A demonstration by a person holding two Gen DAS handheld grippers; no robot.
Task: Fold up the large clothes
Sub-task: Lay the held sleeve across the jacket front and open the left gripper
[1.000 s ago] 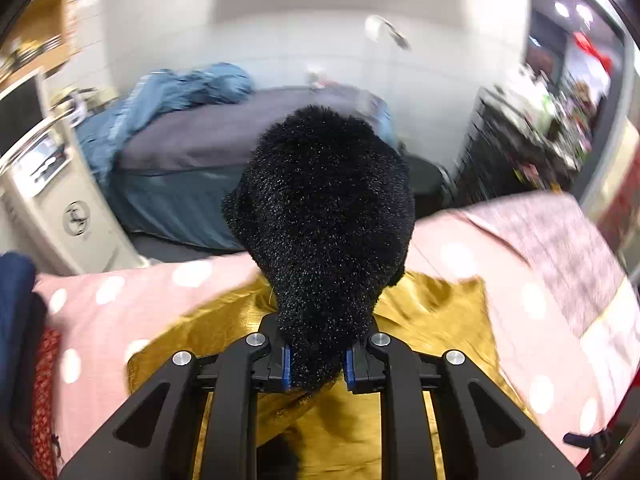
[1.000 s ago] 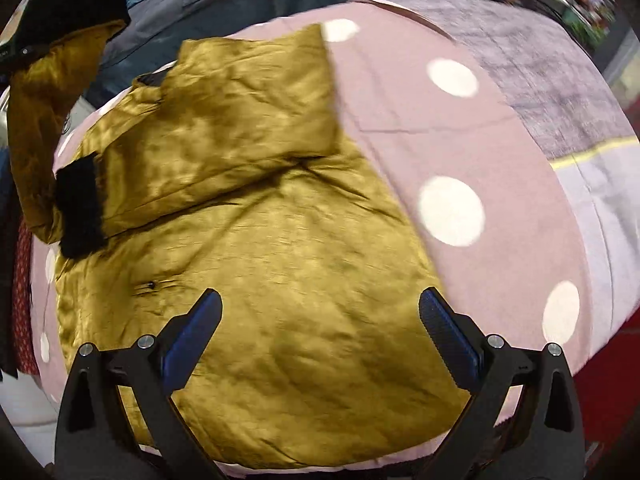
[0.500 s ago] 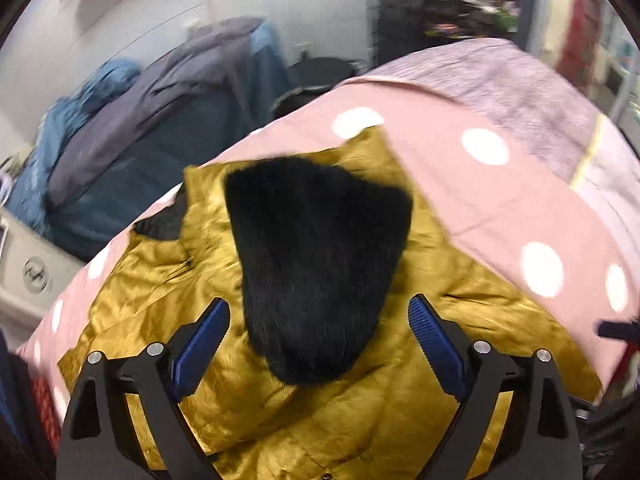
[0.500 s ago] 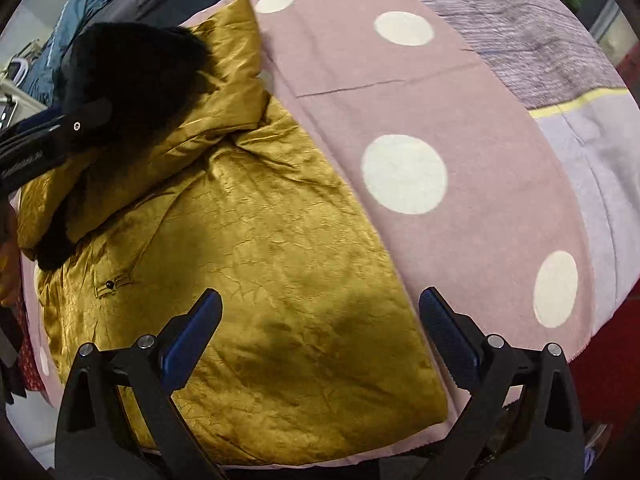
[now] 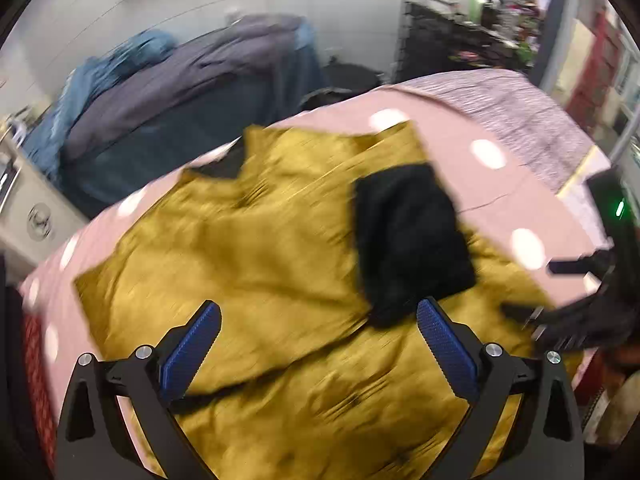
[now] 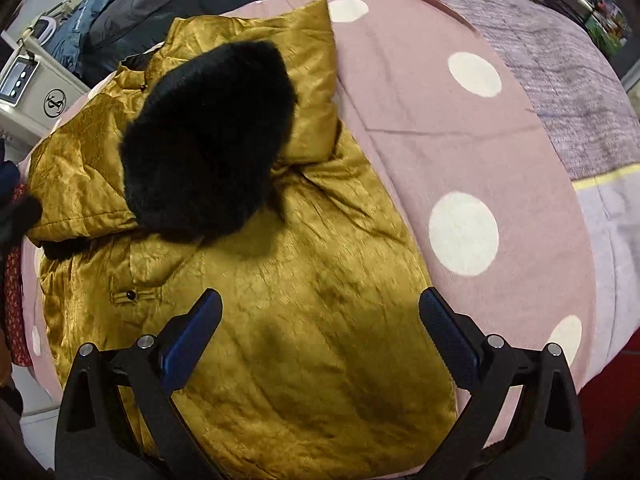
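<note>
A shiny golden jacket lies spread on a pink blanket with white dots. Its sleeve is folded across the body, and the black fur cuff rests on top. The left wrist view is blurred and shows the jacket with the cuff lying to the right. My left gripper is open and empty above the jacket. My right gripper is open and empty above the jacket's lower part. Part of the right gripper shows at the right edge of the left wrist view.
A pile of dark blue and grey clothes lies behind the blanket. A white machine stands at the left. A black shelf with bottles stands at the back right. Red patterned fabric hangs at the left edge.
My left gripper opened and let go of the fur cuff, which now lies on the jacket. The left gripper then drew back and swung left. The right gripper stayed open.
</note>
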